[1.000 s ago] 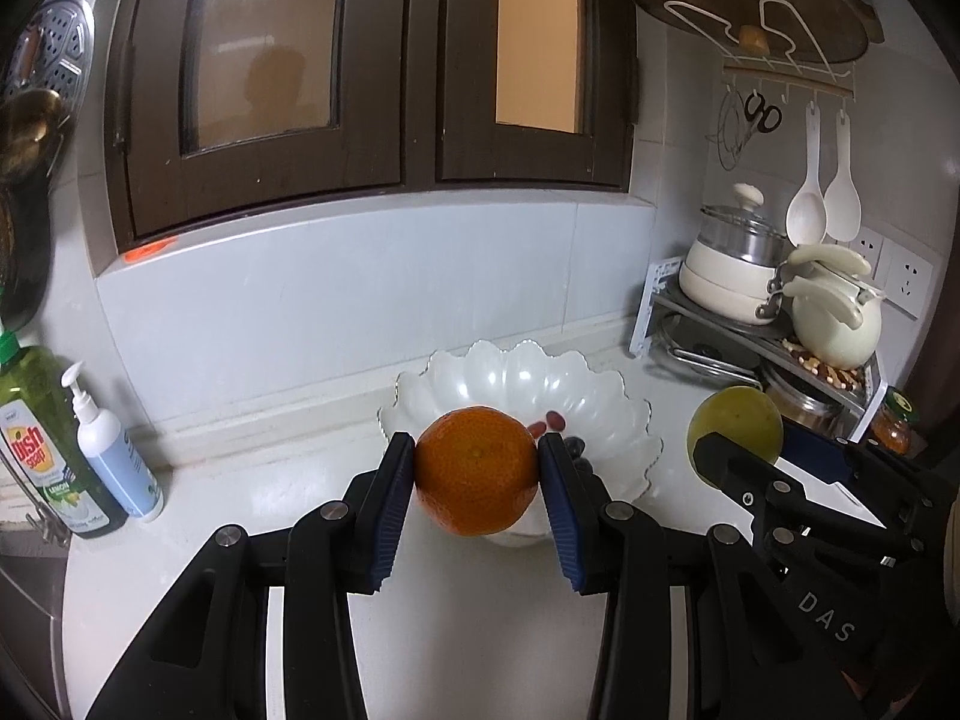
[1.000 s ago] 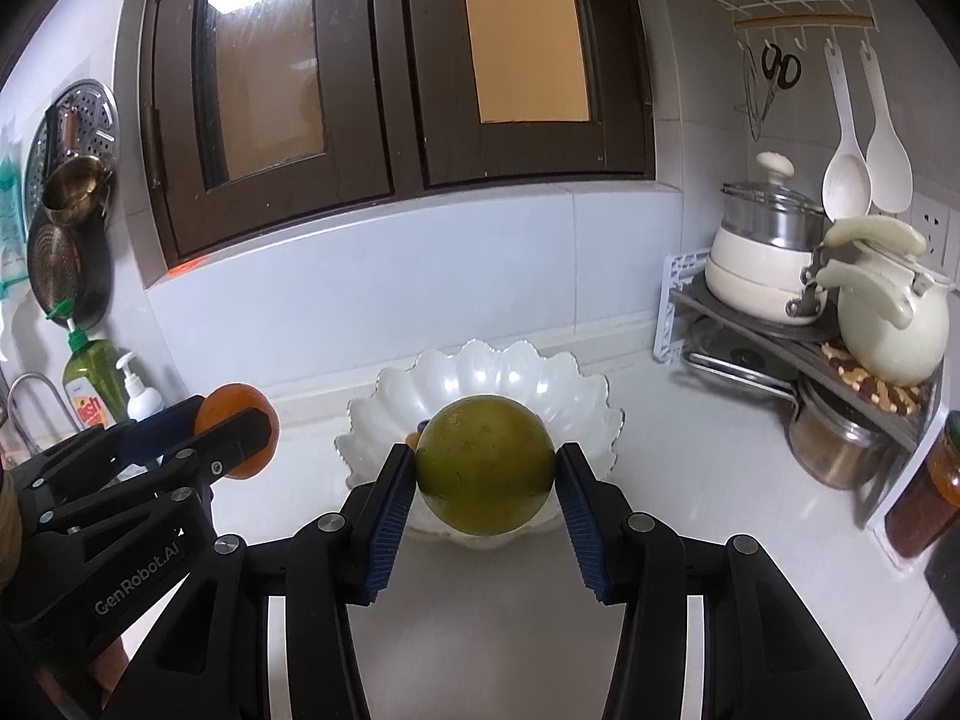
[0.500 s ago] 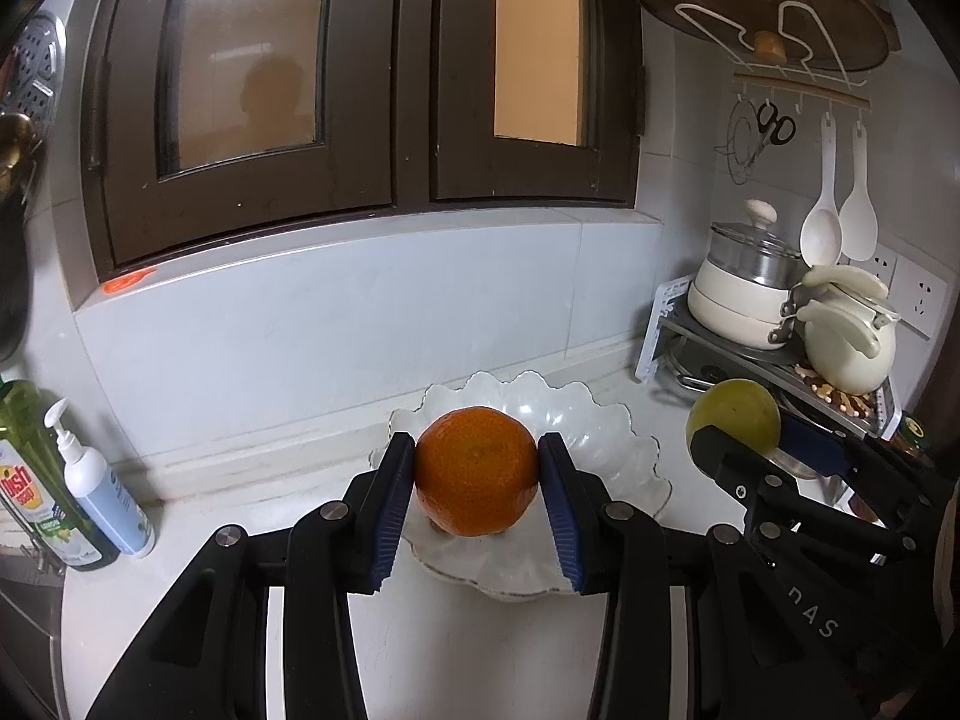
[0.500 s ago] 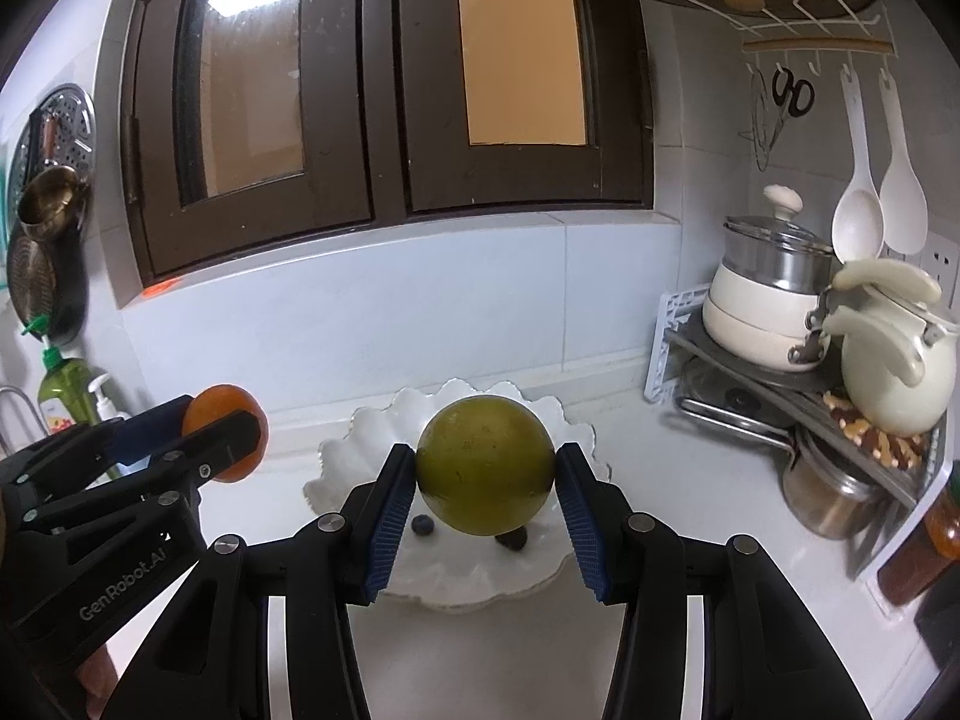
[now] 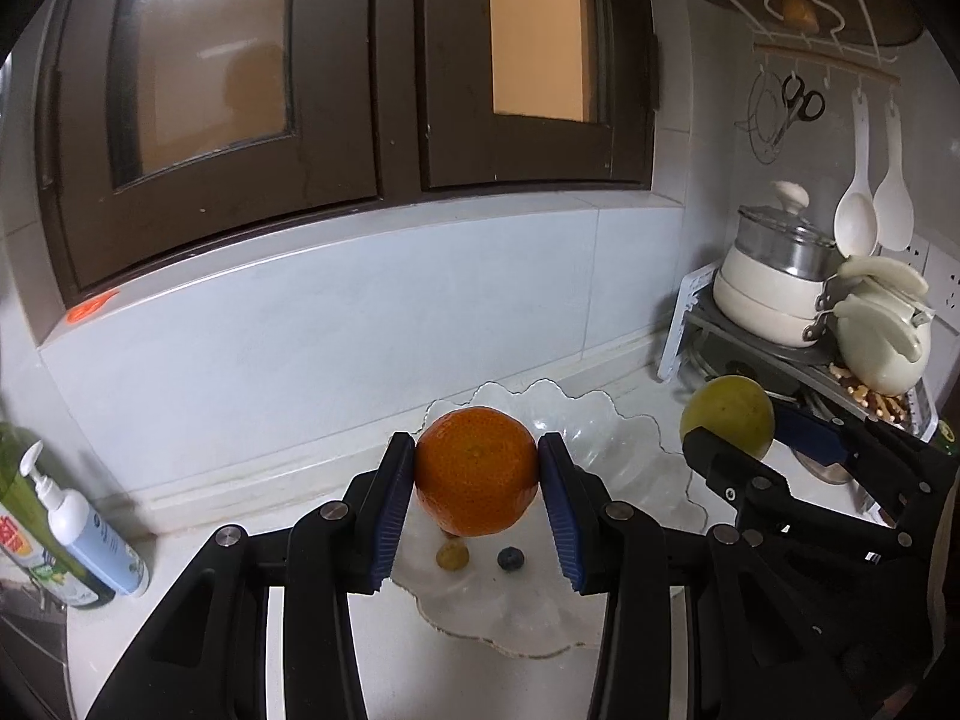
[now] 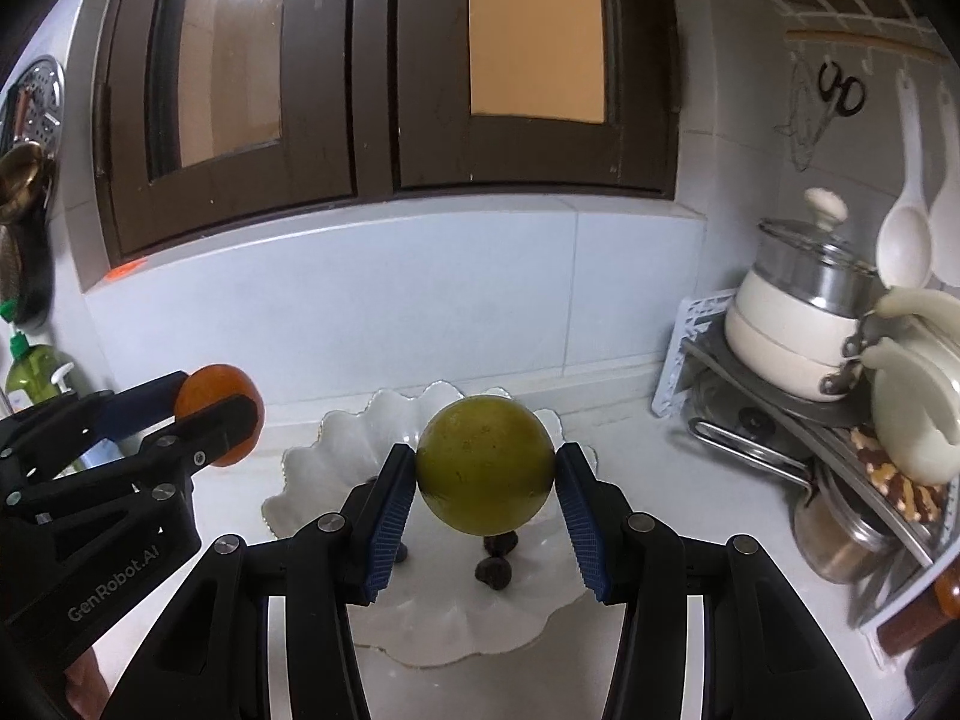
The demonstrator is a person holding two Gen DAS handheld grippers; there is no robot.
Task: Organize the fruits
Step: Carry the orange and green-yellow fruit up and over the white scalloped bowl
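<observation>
My left gripper (image 5: 477, 480) is shut on an orange (image 5: 476, 471), held in the air over the near left part of a white scalloped bowl (image 5: 624, 462). My right gripper (image 6: 485, 480) is shut on a round green fruit (image 6: 485, 463) above the same bowl (image 6: 312, 474). Each gripper shows in the other's view: the green fruit (image 5: 727, 417) at the right, the orange (image 6: 219, 414) at the left. In the bowl lie a small yellow-green grape (image 5: 452, 555), a blueberry (image 5: 510, 558) and dark small fruits (image 6: 495, 570).
A white counter (image 5: 384, 648) runs to a tiled wall under a dark window frame. At the left stand a pump bottle (image 5: 84, 534) and a green dish-soap bottle (image 5: 24, 540). At the right a rack holds a white pot (image 5: 774, 294), a kettle (image 5: 882, 330) and a steel pan (image 6: 852, 534).
Both grippers, still holding their fruits, have drawn back from the wall. The bowl now looks smaller and lower, and the small fruits inside it have come into sight.
</observation>
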